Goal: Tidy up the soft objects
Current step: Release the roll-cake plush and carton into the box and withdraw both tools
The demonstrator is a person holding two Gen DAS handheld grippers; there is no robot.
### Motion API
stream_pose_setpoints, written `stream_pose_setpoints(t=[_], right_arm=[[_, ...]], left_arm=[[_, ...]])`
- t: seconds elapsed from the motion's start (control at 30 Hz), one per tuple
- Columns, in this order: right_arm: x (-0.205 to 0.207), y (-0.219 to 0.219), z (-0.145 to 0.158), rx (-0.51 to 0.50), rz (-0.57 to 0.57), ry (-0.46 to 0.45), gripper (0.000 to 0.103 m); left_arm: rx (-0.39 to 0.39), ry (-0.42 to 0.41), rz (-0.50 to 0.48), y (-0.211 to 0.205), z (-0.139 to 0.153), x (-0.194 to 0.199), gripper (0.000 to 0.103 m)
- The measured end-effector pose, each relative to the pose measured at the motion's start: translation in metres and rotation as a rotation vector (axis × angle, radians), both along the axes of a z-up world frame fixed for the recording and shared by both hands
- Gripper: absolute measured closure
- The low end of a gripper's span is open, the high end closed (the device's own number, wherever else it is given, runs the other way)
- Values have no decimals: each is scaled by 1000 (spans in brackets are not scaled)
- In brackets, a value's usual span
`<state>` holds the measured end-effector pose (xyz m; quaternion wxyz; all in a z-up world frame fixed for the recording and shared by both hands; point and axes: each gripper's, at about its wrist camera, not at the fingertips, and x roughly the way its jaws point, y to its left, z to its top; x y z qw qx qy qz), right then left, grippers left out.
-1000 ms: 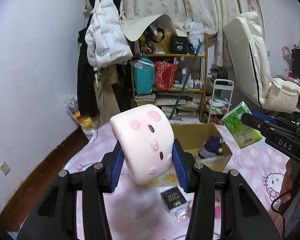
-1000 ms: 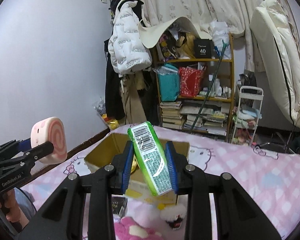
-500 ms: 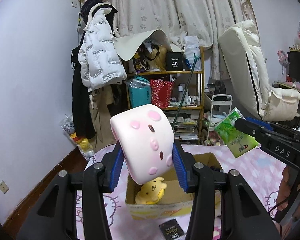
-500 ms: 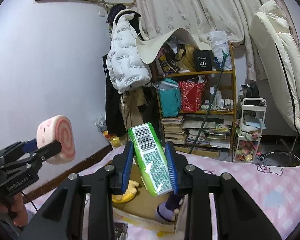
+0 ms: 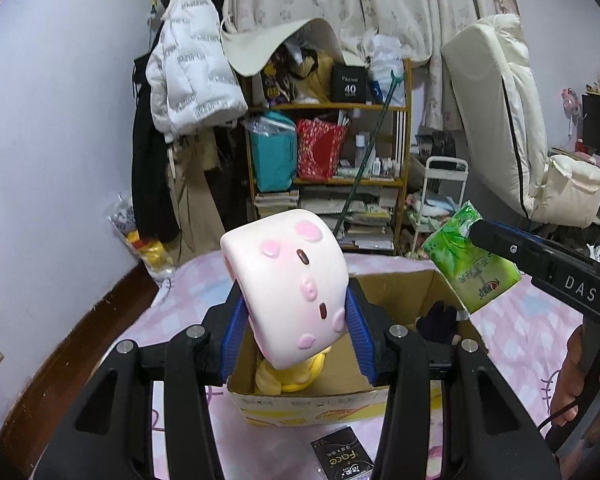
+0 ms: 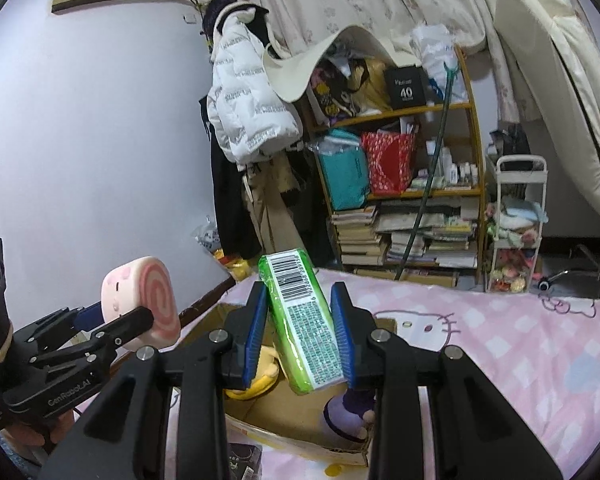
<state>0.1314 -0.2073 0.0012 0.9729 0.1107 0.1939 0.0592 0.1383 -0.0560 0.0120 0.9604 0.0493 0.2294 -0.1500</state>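
Note:
My left gripper is shut on a pink roll-cake plush and holds it above the near edge of an open cardboard box. It also shows in the right wrist view. My right gripper is shut on a green tissue pack, held over the box. That pack also shows in the left wrist view, over the box's right wall. Inside the box lie a yellow plush and a dark purple plush.
The box stands on a pink Hello Kitty bedspread. A black packet lies in front of the box. Behind the bed are a cluttered wooden shelf, a white jacket on a rack and a white trolley.
Both views first tilted up, then down again, and both grippers came closer to the box. The yellow plush inside came into view. Both grips are unchanged.

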Motion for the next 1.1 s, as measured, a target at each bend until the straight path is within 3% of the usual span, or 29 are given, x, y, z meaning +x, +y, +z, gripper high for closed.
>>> stream_pose_setpoints(t=[0.37, 0.5, 0.83, 0.9, 1.03, 1.1], right_arm=[[20, 1, -29, 7, 45, 99, 69], [22, 2, -36, 15, 51, 127, 69], [13, 0, -33, -13, 4, 149, 68], [9, 0, -32, -37, -19, 153, 64], [-3, -1, -27, -56, -43, 147, 45], [-9, -1, -24, -59, -46, 141, 42]], left_arm=[[40, 132, 2, -10, -36, 24, 55], [9, 182, 0, -7, -41, 27, 51], [38, 130, 29, -2, -31, 12, 23], [55, 120, 38, -2, -30, 9, 17], [77, 118, 38, 1, -26, -3, 16], [84, 116, 39, 2, -24, -10, 13]])
